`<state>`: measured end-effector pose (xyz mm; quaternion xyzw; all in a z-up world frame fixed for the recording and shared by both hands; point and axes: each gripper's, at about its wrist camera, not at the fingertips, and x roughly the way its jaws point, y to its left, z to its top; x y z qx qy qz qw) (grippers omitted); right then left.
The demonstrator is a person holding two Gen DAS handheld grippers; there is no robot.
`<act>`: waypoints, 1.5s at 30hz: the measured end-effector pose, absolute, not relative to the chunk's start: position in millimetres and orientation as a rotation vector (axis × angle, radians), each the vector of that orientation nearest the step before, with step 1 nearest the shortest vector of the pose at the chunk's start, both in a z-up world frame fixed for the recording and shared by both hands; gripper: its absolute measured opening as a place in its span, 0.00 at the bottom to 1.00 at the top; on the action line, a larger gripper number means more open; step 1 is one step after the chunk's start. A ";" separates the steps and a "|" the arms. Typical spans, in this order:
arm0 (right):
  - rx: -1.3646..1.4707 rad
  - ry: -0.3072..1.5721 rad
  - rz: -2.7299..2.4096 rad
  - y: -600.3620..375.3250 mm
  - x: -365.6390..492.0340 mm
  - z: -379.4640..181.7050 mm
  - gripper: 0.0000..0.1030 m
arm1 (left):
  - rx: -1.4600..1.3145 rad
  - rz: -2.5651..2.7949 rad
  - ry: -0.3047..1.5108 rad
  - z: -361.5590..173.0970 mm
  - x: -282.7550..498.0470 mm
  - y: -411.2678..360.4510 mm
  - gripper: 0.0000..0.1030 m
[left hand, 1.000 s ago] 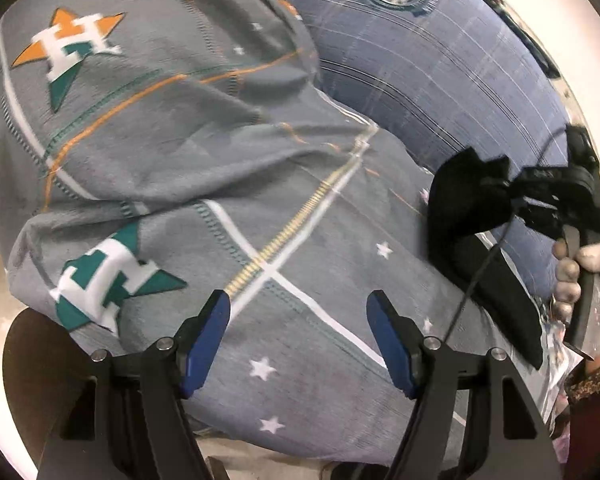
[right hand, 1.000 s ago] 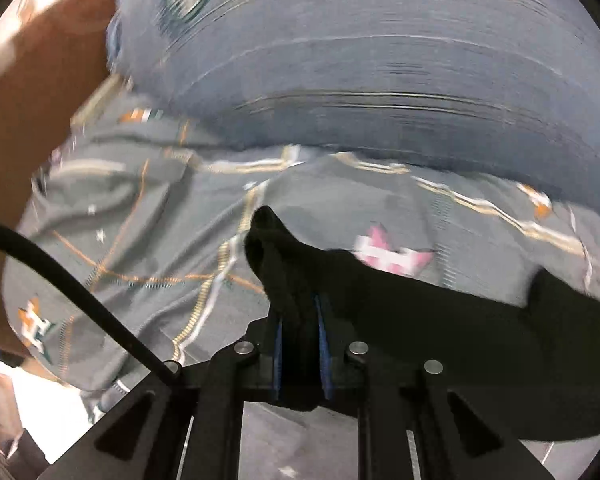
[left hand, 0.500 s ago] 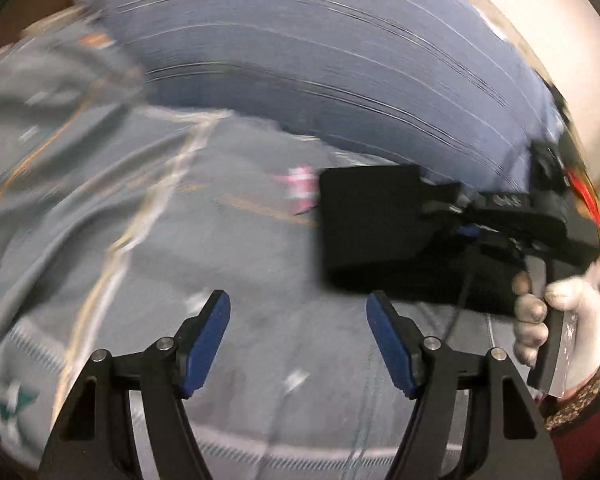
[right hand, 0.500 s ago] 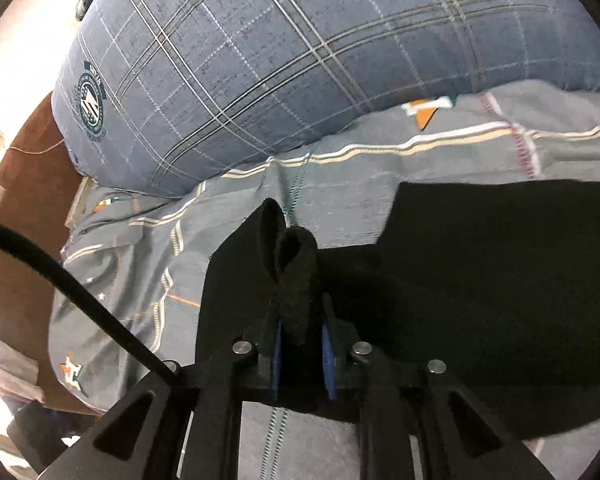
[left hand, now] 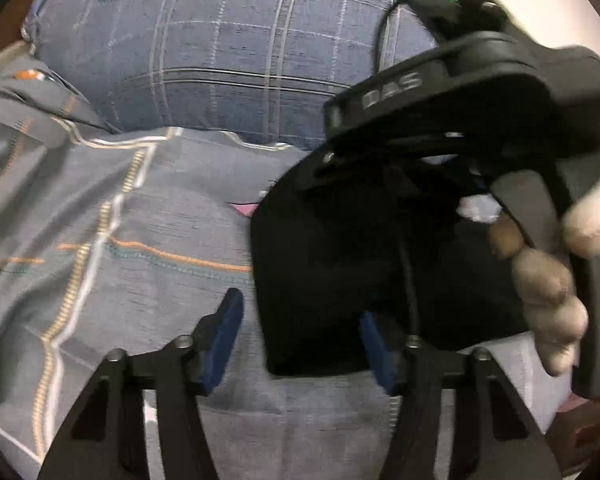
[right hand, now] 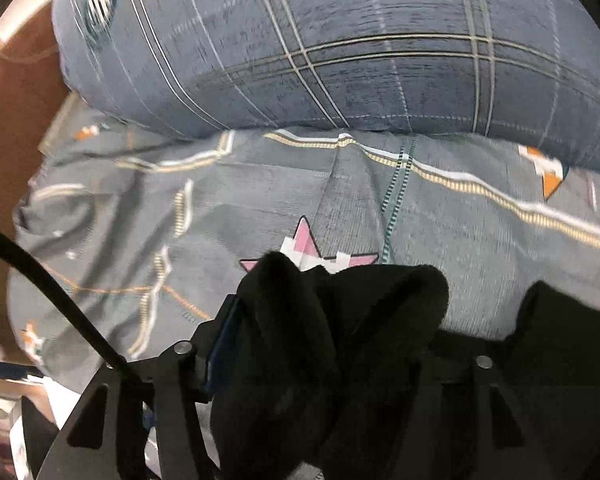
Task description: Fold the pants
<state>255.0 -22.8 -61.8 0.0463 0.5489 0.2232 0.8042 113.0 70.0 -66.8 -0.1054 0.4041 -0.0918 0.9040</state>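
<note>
The black pants (left hand: 340, 272) lie folded on the grey patterned bedsheet (left hand: 120, 240), right of centre in the left wrist view. My left gripper (left hand: 304, 332) is open; its right finger lies over the pants' near edge, its left finger over bare sheet. My right gripper shows in that view as a black body (left hand: 460, 96) above the pants, held by a gloved hand (left hand: 548, 304). In the right wrist view, bunched black pants fabric (right hand: 324, 344) fills the space between the spread fingers of my right gripper (right hand: 324, 360); the fingertips are hidden.
A large blue plaid pillow (left hand: 240, 52) lies behind the pants, also in the right wrist view (right hand: 340, 48). A brown headboard or wall (right hand: 16, 100) stands at the left. The sheet (right hand: 460, 220) carries star logos and stripes.
My right gripper's fingers have spread apart from tightly pinching the fabric. The left gripper has moved right and closer, now straddling the pants' edge.
</note>
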 end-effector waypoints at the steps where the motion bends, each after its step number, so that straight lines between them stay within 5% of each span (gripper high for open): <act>1: 0.085 1.187 0.480 -19.9 255.8 -61.7 0.39 | -0.221 -0.210 0.823 -65.1 109.9 67.4 0.48; 2: 0.069 1.197 0.487 -17.8 254.5 -61.2 0.20 | -0.203 -0.224 0.821 -64.1 108.2 62.3 0.42; 4: 0.032 1.184 0.480 -18.7 250.1 -58.5 0.15 | -0.145 -0.269 0.845 -63.0 112.3 46.0 0.05; 17: 0.265 1.085 0.440 -143.2 233.4 -50.2 0.14 | -0.072 -0.386 0.889 -55.3 124.1 -45.8 0.05; 19: 0.277 1.069 0.397 -160.9 232.4 -63.5 0.21 | -0.031 -0.366 0.919 -69.2 129.0 -61.9 0.11; 21: 0.271 1.045 0.315 -177.4 232.9 -79.0 0.51 | 0.008 -0.347 0.933 -75.9 129.9 -71.6 0.12; 23: 0.293 1.011 0.270 -192.0 229.1 -83.7 0.66 | 0.003 -0.369 0.946 -68.4 122.7 -68.8 0.22; 27: 0.416 0.891 0.258 -232.0 207.4 -58.7 0.66 | -0.046 -0.421 0.909 -40.5 91.6 -38.3 0.59; 31: 0.476 0.788 0.300 -252.3 185.5 -24.4 0.63 | -0.126 -0.404 0.900 -26.4 85.0 -7.6 0.62; 33: 0.568 0.799 0.411 -251.2 180.7 -19.9 0.50 | -0.195 -0.376 0.932 -30.5 99.0 1.5 0.62; 35: 0.635 0.836 0.496 -240.8 181.6 -25.3 0.48 | -0.257 -0.358 0.955 -38.3 114.0 8.0 0.62; 42: 0.771 0.962 0.503 -213.4 210.8 -93.3 0.47 | -0.269 -0.240 1.050 -90.5 156.9 7.7 0.62; 43: 0.783 0.971 0.462 -216.9 214.5 -104.6 0.47 | -0.255 -0.234 1.035 -92.6 156.6 7.8 0.69; 45: 0.899 0.957 0.419 -233.1 215.6 -135.3 0.31 | -0.266 -0.246 1.034 -99.0 157.6 11.5 0.73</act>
